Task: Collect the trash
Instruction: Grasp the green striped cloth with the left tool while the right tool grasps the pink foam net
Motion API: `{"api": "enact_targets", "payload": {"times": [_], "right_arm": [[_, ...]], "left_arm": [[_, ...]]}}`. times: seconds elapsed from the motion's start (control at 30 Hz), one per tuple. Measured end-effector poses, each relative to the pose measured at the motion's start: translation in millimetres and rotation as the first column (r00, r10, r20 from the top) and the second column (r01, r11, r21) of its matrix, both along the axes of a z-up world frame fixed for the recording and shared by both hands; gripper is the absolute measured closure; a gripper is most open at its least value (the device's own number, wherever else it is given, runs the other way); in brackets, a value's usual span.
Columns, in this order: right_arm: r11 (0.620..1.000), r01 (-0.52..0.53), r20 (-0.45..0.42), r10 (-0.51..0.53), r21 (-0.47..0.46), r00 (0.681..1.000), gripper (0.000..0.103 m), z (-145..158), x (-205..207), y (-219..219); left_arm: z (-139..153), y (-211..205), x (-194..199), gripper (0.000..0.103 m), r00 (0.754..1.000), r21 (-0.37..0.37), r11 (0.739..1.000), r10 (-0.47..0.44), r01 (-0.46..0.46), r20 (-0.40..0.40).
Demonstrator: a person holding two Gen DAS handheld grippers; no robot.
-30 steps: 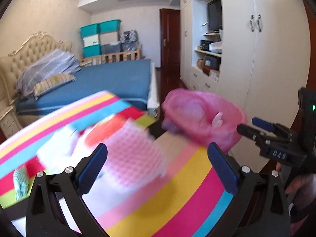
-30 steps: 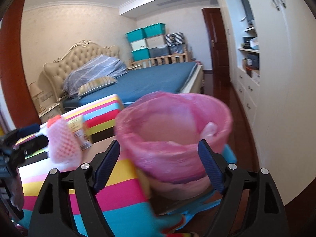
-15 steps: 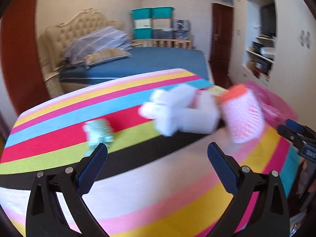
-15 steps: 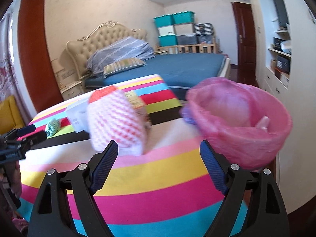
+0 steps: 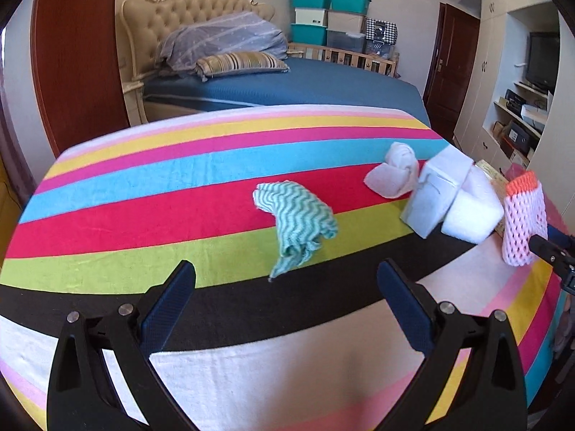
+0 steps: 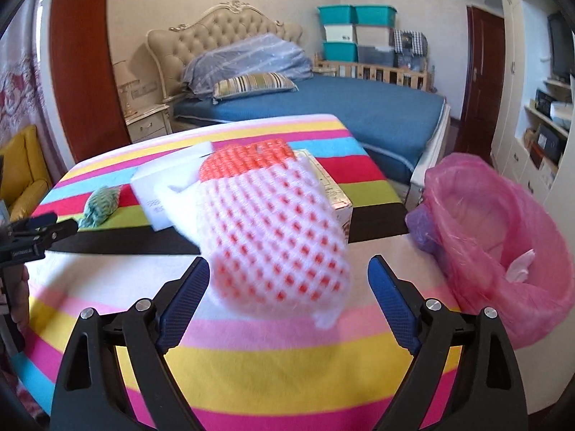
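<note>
Trash lies on a striped cloth-covered table (image 5: 143, 194): a crumpled green-and-white rag (image 5: 298, 219), a white crumpled tissue (image 5: 395, 172), a white carton (image 5: 435, 194), a white foam block (image 5: 474, 212) and a pink-and-orange foam fruit net (image 5: 523, 215). My left gripper (image 5: 285, 301) is open and empty, just short of the rag. My right gripper (image 6: 287, 294) is open with the foam net (image 6: 273, 230) right in front of its jaws. A bin lined with a pink bag (image 6: 503, 244) stands off the table's right edge.
A cardboard box (image 6: 334, 194) lies behind the foam net. A blue bed (image 5: 287, 86) with pillows stands beyond the table. White cupboards and shelves (image 5: 521, 89) line the right wall. A dark door (image 5: 449, 72) is at the back.
Both grippers have swung left from the pink bin toward the table. The left now faces the green rag; the right has closed in on the foam net. Both stay open.
</note>
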State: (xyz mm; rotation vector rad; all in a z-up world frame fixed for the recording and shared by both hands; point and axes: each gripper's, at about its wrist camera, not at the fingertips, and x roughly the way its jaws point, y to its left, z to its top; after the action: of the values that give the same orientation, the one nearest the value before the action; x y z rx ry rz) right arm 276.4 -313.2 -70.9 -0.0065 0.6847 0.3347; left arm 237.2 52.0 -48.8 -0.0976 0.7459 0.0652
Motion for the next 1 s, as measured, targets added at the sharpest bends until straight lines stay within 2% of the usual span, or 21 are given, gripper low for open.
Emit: {"api": "enact_targets", "payload": {"times": [0.1,0.13,0.17,0.2,0.33,0.43,0.5,0.57,0.6,0.83,1.0], "right_arm": [[0.999,-0.015,-0.065,0.017,0.038,0.998,0.019,-4.9,9.9,1.4],[0.999,-0.026,-0.073,0.029,0.048,0.997,0.022,-6.6,9.8,2.2],[0.998,-0.042,-0.072,0.046,0.049,0.996,0.028,-7.6,8.0,4.2],[0.997,-0.059,-0.065,0.061,0.046,0.996,0.038,-8.0,5.5,6.8],[0.997,-0.074,-0.018,0.074,0.021,0.997,0.053,-5.5,-7.1,10.9],[0.997,-0.073,0.004,0.073,0.011,0.997,0.057,-5.3,-12.9,13.6],[0.998,-0.066,0.013,0.066,0.012,0.998,0.059,-4.0,-14.3,11.9],[0.998,-0.062,0.015,0.061,0.021,0.998,0.06,-3.5,-14.7,8.9],[0.998,-0.059,0.017,0.059,0.026,0.998,0.06,-3.0,-15.1,8.0],[0.998,-0.041,0.047,0.039,0.049,0.998,0.061,-2.0,-19.3,0.7],[0.998,-0.027,0.054,0.024,0.052,0.998,0.061,-2.4,-21.4,-1.0]], "left_arm": [[-2.3,6.9,12.9,0.005,1.0,-0.024,1.0,0.017,-0.017,-0.02],[-1.9,7.3,18.0,0.005,0.999,-0.031,0.999,0.019,-0.02,-0.026],[-1.6,7.6,23.3,0.005,0.999,-0.038,0.999,0.019,-0.02,-0.03],[-1.8,5.7,28.6,0.005,0.999,-0.041,0.999,0.019,-0.02,-0.032],[-3.9,-2.2,44.7,0.007,0.998,-0.039,0.999,0.023,-0.026,-0.054],[-6.2,-7.0,56.6,0.025,0.997,-0.027,0.999,0.028,-0.03,-0.067],[-10.7,-9.3,64.1,0.043,0.996,-0.027,0.999,0.02,-0.022,-0.083],[-14.9,-9.1,67.6,0.055,0.995,-0.04,0.999,0.009,-0.013,-0.1],[-13.0,-8.4,66.2,0.069,0.996,-0.049,0.999,0.006,-0.01,-0.085],[-5.1,-17.6,29.1,0.071,1.0,-0.047,0.999,-0.003,0.004,0.02],[4.2,-42.3,-0.8,0.071,0.994,0.019,1.0,-0.017,0.015,0.112]]}}
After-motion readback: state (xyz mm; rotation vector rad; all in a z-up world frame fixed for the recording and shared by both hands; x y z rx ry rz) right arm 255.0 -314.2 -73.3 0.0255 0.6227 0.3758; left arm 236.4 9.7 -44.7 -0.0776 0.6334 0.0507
